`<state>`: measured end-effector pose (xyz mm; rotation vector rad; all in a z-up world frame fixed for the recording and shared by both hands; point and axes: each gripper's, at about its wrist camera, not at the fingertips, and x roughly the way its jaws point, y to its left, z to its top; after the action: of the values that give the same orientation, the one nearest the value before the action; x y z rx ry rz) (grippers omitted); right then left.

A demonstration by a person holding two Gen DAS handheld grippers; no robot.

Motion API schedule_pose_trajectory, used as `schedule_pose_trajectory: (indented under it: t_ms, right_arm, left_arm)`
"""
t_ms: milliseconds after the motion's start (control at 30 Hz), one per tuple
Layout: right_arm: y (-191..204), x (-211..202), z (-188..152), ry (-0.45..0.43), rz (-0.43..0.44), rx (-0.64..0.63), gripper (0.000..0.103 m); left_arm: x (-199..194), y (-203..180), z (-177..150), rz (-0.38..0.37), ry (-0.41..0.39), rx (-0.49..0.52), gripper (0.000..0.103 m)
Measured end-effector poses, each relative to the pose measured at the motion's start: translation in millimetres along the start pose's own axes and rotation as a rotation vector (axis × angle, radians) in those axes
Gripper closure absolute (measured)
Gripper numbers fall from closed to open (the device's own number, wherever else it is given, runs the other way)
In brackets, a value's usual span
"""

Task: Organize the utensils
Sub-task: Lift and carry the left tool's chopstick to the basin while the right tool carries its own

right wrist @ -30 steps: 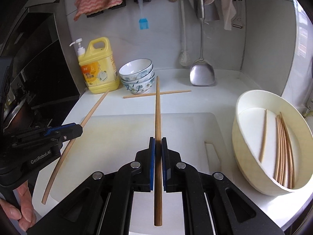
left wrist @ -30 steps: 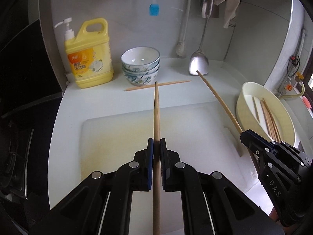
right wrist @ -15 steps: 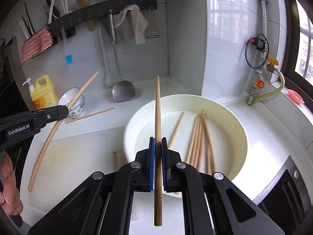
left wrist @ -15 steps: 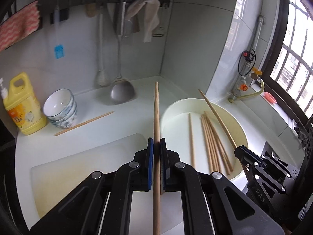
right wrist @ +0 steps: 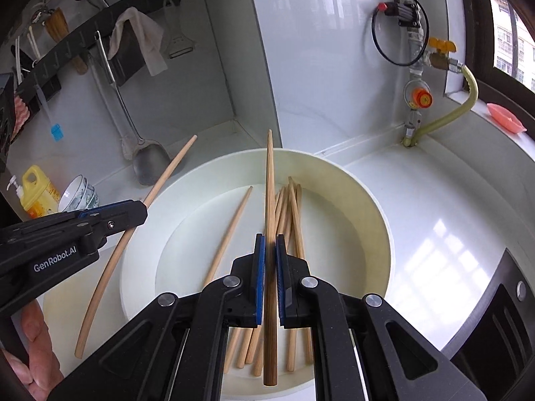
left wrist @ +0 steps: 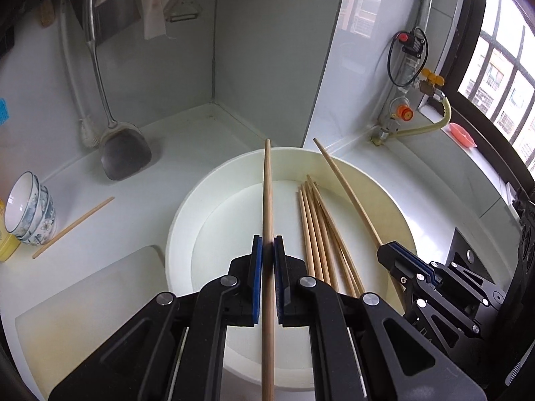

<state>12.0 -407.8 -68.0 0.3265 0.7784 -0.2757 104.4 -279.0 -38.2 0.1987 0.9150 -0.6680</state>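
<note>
My left gripper (left wrist: 267,247) is shut on a wooden chopstick (left wrist: 267,200) and holds it above the white basin (left wrist: 187,207). My right gripper (right wrist: 270,245) is shut on another chopstick (right wrist: 269,200) above the same basin (right wrist: 378,220). Several chopsticks (right wrist: 287,207) lie inside the basin. The right gripper shows in the left wrist view (left wrist: 391,254) with its chopstick (left wrist: 344,187). The left gripper shows in the right wrist view (right wrist: 140,212) with its chopstick (right wrist: 160,183). One loose chopstick (left wrist: 73,227) lies on the counter.
Stacked bowls (left wrist: 30,210) and a yellow detergent bottle (right wrist: 36,193) stand at the left. A metal spatula (left wrist: 123,153) hangs against the back wall. A white cutting board (left wrist: 83,300) lies left of the basin. A gas valve and hose (right wrist: 421,97) are at the right.
Both grippers have swung right from the cutting board to over the basin, each still holding its chopstick, and have come closer to the basin.
</note>
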Motion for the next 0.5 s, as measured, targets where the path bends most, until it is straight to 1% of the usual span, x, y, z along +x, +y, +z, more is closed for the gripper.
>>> schedule_pose_trajectory:
  t_ms: [233, 500]
  right_arm:
    - [-7, 19, -1, 0.039, 0.007, 0.010, 0.097]
    - [-9, 26, 0, 0.060, -0.004, 0.011, 0.097]
  left_arm:
    - [33, -6, 4, 0.015, 0.057, 0.004, 0.096]
    - [51, -9, 7, 0.030, 0.103, 0.006, 0.095]
